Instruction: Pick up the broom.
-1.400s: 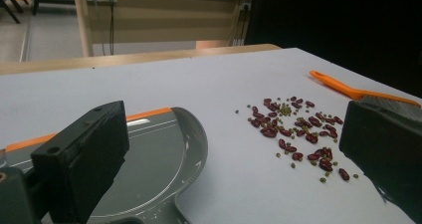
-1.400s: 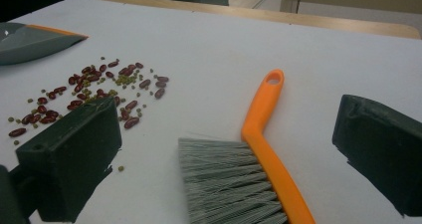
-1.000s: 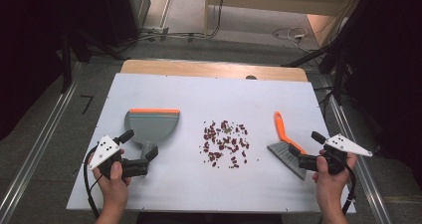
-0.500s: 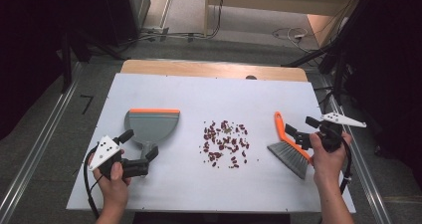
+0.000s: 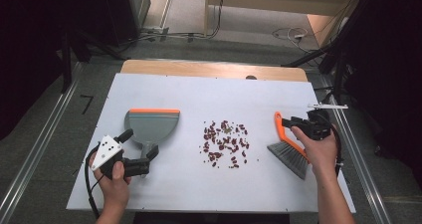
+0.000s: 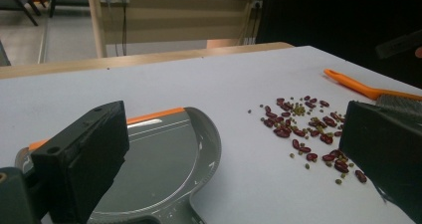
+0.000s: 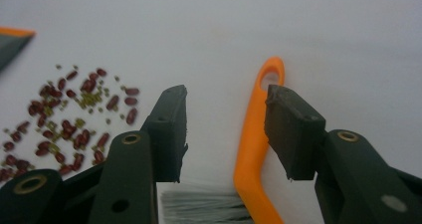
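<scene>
My right gripper (image 5: 293,123) sits over the orange handle of the brush (image 5: 286,147), which lies flat on the white table (image 5: 199,92) to the right of the spilled beans (image 5: 225,142). Its jaws have just been closing. In the right gripper view they straddle the brush (image 7: 256,134) with the handle between them, close to the right-hand jaw and with a clear gap to the left-hand one. The pads do not yet press on the handle, so nothing is held. I judge the grasp to be aimed at the handle rather than the bristles, so that the bristle end stays free to sweep.

My left gripper (image 5: 142,159) rests on the table at the near end of the dustpan (image 5: 151,127), by its short handle. In the left gripper view the jaws stand wide apart and empty, with the dustpan (image 6: 164,169) low between them and the beans (image 6: 303,129) beyond.

The dustpan lies left of the beans and the brush lies right of them. As I read it, this layout lets the brush drive the beans across toward the pan. The pan's orange edge points away from me, so the pan would probably need turning before it can receive them.
</scene>
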`<state>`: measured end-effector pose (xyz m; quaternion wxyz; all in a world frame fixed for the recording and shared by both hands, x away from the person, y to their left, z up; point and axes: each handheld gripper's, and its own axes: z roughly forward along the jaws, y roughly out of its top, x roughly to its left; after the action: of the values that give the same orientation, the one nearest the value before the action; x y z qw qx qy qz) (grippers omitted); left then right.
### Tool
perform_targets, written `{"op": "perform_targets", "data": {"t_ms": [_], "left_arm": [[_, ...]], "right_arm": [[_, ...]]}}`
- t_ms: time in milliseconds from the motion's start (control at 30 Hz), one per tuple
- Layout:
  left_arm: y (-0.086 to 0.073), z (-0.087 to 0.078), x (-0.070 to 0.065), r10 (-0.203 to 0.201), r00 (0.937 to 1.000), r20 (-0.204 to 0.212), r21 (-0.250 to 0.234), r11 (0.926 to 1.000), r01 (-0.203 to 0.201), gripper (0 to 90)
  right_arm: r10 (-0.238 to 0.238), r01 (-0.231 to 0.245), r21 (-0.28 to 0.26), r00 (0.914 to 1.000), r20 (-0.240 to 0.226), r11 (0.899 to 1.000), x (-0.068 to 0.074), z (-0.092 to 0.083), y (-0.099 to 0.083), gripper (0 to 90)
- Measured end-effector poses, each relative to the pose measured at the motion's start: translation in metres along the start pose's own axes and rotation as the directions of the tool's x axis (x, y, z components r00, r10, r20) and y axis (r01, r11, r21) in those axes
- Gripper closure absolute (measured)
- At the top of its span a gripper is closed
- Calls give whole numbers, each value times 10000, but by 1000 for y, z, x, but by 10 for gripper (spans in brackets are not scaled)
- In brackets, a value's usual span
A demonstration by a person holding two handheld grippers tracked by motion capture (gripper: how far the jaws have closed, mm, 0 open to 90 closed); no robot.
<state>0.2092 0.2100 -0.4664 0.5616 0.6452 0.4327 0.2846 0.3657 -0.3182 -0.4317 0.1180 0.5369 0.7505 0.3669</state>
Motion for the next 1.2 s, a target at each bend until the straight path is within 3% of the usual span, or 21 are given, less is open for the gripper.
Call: {"op": "perform_targets", "data": {"t_ms": [33,100,167,200,233,533,800,867,1000,1100,1200], "left_arm": [[0,0,0,11,10000,-3,25,10000,-11,0],[-1,0,0,-25,10000,69,95,10000,24,0],[-2,1,0,-13,10000,75,127,9999,12,0],[-2,1,0,-57,9999,95,124,9999,56,0],[-2,1,0,-65,9999,111,132,9999,64,0],[-3,3,-2,4,9997,235,259,9997,-10,0],[-3,5,-3,7,9995,316,399,9992,-20,0],[-3,5,-4,69,9993,363,431,9990,-84,0],[-3,5,-4,38,9993,377,398,9992,-53,0],[-3,5,-4,40,9993,363,438,9990,-56,0],[-3,6,-4,45,9994,355,436,9990,-60,0]], "right_arm": [[0,0,0,10000,0,10000,0,0,0,520],[-463,440,425,9975,529,9981,3,4,-3,574],[225,-244,736,9994,276,9970,1,9,-5,574],[297,-320,871,9992,284,9957,0,12,-6,575],[120,-195,1109,9976,676,9936,1,17,-8,572],[56,-279,1837,9926,1211,9826,-1,30,-12,571],[-277,-76,2186,9871,1577,9758,1,42,-17,567],[-519,34,2355,9784,2000,9719,3,49,-20,563],[-577,94,2206,9752,2137,9753,4,50,-23,563],[-762,185,2310,9670,2431,9728,9,52,-23,562],[-705,58,2475,9648,2533,9689,11,53,-21,576]]}}
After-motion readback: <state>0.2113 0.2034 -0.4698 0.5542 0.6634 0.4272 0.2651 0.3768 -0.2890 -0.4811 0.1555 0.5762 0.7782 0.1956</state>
